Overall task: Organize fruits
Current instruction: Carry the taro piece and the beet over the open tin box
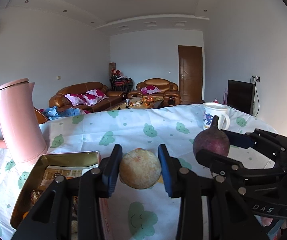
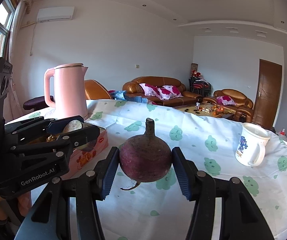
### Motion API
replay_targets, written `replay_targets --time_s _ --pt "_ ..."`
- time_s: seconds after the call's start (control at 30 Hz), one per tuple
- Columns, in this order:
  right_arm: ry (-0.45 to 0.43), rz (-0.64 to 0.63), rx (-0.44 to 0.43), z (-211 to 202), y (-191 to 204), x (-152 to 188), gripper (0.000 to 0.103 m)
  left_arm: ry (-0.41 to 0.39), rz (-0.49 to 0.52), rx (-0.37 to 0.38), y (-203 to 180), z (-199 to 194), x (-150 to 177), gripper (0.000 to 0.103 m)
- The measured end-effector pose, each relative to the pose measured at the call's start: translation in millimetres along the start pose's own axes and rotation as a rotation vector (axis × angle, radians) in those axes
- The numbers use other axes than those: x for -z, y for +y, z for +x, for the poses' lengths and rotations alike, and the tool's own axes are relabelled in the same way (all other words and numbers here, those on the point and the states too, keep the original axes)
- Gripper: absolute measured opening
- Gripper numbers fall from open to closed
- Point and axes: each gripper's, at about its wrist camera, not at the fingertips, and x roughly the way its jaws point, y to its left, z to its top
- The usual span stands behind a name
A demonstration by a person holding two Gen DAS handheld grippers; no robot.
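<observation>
My left gripper (image 1: 140, 169) is clamped on a pale, mottled round fruit (image 1: 140, 169), held up above the cloud-print tablecloth (image 1: 123, 128) just beside the open tin (image 1: 63, 158). My right gripper (image 2: 145, 165) is clenched on a purple, beet-like bulb (image 2: 145, 158), stalk up, root tail dangling, also off the cloth. The bulb looks firm and fairly heavy, so gripping at its widest girth suits it; a higher hold would slide off the taper. The pale fruit's rind seems rough, perhaps peeled, though I cannot be sure, so it may bruise; I judge a light squeeze across its middle best. The tin looks like the likely place for both.
</observation>
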Motion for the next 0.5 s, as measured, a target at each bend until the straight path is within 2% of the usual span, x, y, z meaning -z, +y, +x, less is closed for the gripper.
replay_targets --time_s 0.5 --pt "-0.001 -0.024 -0.045 5.8 20.6 -5.4 0.056 -0.001 -0.028 -0.046 29.7 -14.0 3.8 0.039"
